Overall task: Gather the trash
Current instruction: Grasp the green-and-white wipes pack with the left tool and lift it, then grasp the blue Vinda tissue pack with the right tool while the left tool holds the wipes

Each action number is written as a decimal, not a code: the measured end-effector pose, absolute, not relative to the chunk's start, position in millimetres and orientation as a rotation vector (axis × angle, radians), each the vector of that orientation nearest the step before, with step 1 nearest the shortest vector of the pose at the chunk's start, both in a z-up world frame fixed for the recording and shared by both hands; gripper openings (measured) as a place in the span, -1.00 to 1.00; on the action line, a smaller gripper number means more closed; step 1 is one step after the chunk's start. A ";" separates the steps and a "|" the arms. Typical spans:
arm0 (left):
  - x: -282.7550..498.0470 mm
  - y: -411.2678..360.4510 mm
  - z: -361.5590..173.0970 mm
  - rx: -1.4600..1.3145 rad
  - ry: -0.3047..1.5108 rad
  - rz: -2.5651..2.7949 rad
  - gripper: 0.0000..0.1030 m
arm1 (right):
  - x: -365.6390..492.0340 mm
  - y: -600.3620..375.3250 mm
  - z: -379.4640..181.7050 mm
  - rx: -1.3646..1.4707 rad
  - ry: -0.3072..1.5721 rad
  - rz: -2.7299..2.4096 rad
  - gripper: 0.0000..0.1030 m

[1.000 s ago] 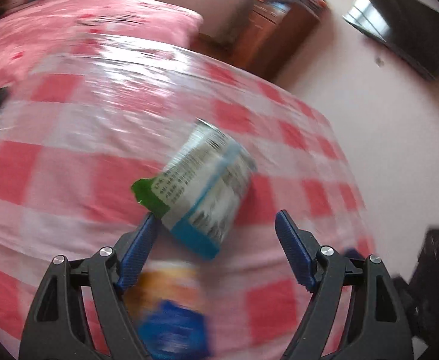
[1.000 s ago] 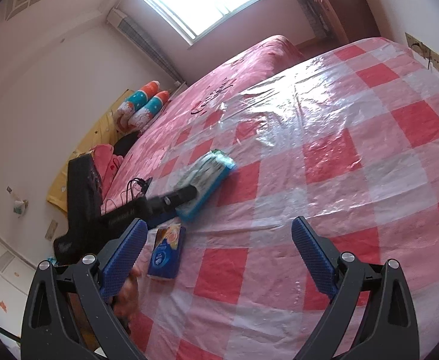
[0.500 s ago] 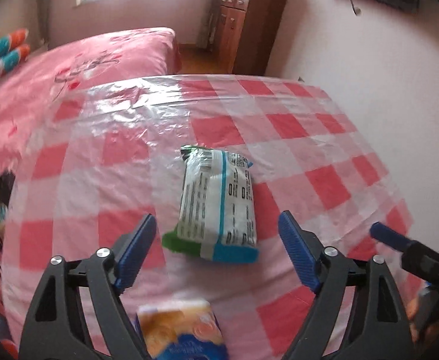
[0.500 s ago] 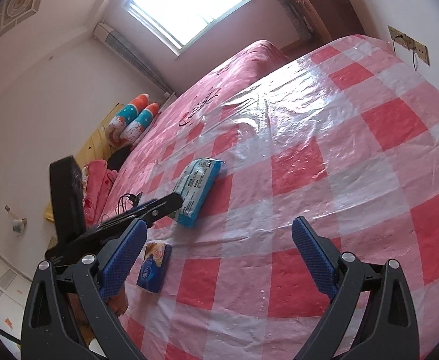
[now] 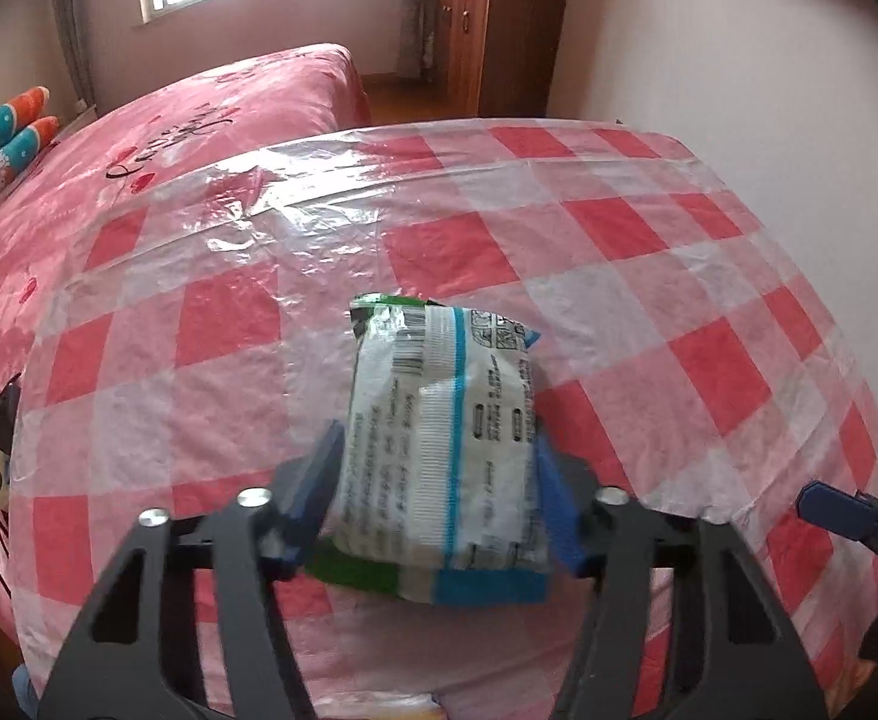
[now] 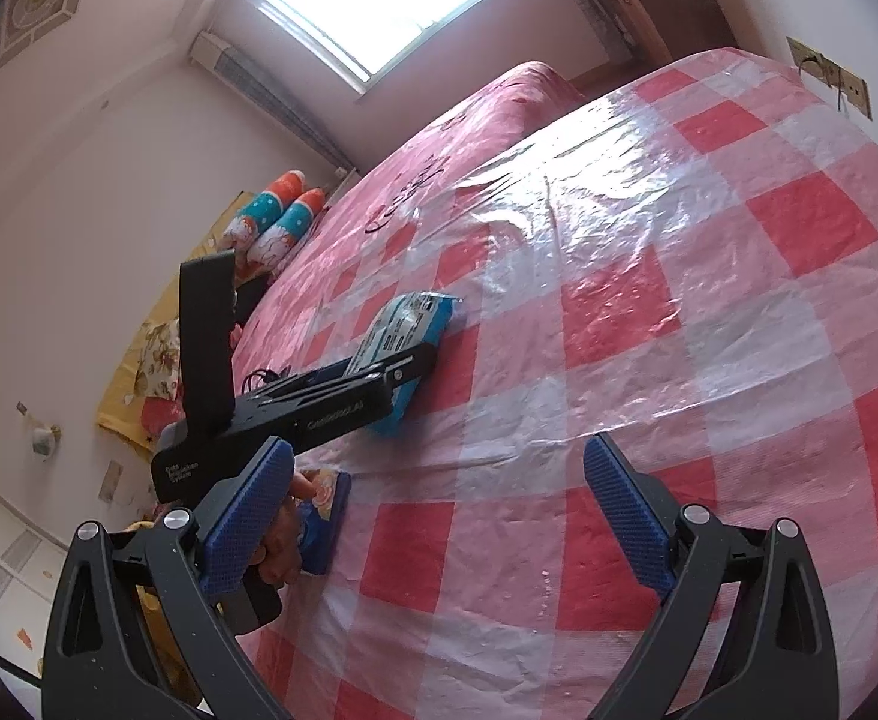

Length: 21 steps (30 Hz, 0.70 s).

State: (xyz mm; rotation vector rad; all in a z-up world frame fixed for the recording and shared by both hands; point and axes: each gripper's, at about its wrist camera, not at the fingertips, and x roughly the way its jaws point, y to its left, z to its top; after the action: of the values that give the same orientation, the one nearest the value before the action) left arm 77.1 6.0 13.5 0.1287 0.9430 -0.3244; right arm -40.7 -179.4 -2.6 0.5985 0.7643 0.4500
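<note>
Left gripper (image 5: 439, 492) closing on the first packet; nothing collected yet.

The white packet (image 5: 445, 450) lay on the checked cloth (image 5: 649, 228) toward its near edge, and a second, orange-and-blue packet (image 6: 322, 516) sat by the near-left corner, untouched; no bin showed, so both pick-ups and the drop-off seemed left to do. The left jaws were closing with the white packet between them, the blue pads (image 5: 316, 480) at its sides, seemingly just touching it. The right gripper (image 6: 439, 510) hung above the cloth's near edge, jaws spread wide and empty.
</note>
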 end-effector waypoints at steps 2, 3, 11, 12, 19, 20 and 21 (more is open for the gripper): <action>76.0 10.0 14.8 0.106 0.943 -0.317 -0.03 | -40.6 -174.4 -2.6 0.586 0.769 0.458 0.87; 74.4 13.6 15.8 0.090 0.944 -0.310 -0.06 | -40.8 -171.9 -2.0 0.577 0.771 0.463 0.87; 30.6 74.0 41.3 -0.047 0.873 -0.214 -0.07 | -40.7 -159.0 -2.9 0.534 0.785 0.487 0.87; 24.6 81.7 43.2 -0.061 0.870 -0.199 -0.07 | -40.8 -155.2 -2.7 0.527 0.788 0.496 0.87; -24.1 123.5 30.2 -0.154 0.930 -0.143 -0.07 | -45.7 -125.4 -3.3 0.462 0.811 0.551 0.87; -29.0 124.2 26.5 -0.168 0.946 -0.156 -0.07 | -46.1 -121.7 -3.4 0.445 0.814 0.549 0.87; -33.9 122.3 22.2 -0.181 0.961 -0.173 -0.07 | -46.7 -120.3 -3.2 0.433 0.813 0.543 0.87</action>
State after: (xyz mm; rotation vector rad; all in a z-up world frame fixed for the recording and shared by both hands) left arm -33.9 122.3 22.2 -0.1807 0.9605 -0.1725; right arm -46.7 -120.3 -3.2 0.4332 0.8134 0.5432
